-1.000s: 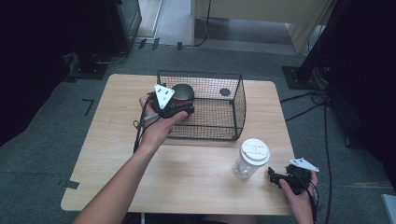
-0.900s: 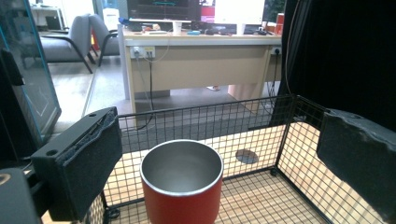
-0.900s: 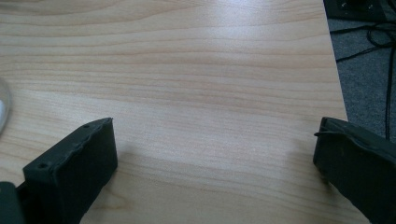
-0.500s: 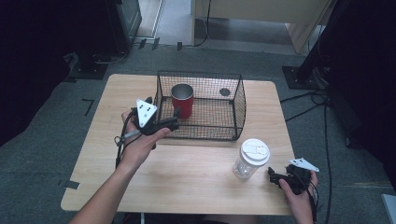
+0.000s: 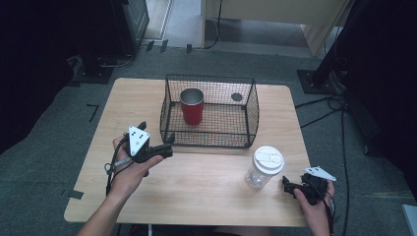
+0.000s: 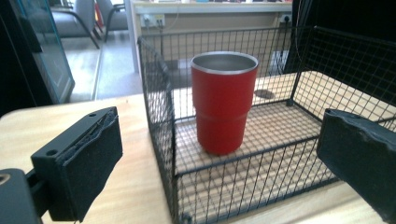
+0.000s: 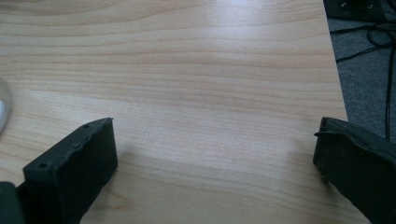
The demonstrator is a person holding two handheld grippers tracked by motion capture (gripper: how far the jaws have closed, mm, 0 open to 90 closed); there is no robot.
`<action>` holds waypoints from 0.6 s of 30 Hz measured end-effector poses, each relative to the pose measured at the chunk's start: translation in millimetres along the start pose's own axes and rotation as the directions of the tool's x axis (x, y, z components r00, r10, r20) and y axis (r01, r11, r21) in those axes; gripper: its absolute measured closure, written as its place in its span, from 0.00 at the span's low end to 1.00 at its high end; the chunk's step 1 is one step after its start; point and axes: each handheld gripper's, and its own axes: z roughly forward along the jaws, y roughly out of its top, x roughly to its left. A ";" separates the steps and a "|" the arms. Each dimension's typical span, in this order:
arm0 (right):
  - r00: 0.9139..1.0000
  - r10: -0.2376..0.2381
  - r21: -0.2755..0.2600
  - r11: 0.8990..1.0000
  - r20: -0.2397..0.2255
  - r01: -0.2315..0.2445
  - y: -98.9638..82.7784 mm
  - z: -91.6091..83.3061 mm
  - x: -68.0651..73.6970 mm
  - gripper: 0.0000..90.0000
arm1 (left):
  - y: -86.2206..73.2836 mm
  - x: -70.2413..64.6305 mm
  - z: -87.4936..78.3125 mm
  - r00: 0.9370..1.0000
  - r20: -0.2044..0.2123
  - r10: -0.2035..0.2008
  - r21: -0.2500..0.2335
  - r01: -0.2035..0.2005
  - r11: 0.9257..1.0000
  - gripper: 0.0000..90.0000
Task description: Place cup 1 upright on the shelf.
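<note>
I saw the red cup (image 5: 192, 106) standing upright in the wire basket (image 5: 248, 118), its long axis vertical and its open steel mouth facing straight up. It sat on the basket floor toward the left rear corner, as the high view showed it, clear of the mesh walls.

My left gripper (image 5: 169, 145) hung just outside the basket's front left corner, jaws spread wide with nothing between them, pointing toward the cup. In the left gripper view the cup (image 6: 223, 101) stood behind the basket's near wall (image 6: 163, 140), so the mesh lay between my jaws and it.

My right gripper (image 5: 287, 186) rested low at the table's (image 5: 206, 196) front right corner, jaws also spread and empty over bare wood (image 7: 196, 93). A clear jar with a white lid (image 5: 264, 167) stood just beside it, well apart from the basket's front wall.
</note>
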 end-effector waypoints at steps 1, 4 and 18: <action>1.000 0.001 -0.001 1.000 0.000 -0.001 0.0 0.0 0.0 0.00 | -2.3 3.0 -2.1 1.000 -0.009 0.001 0.001 -0.001 1.000 0.01; 1.000 0.000 0.000 1.000 0.000 0.000 0.0 0.0 0.0 0.00 | -9.6 11.0 -8.4 1.000 -0.023 0.000 0.011 0.000 1.000 0.01; 1.000 -0.003 0.000 1.000 0.001 0.003 -0.1 0.0 -0.1 0.00 | -61.3 43.0 -32.2 0.997 -0.071 0.028 0.114 -0.020 0.993 0.01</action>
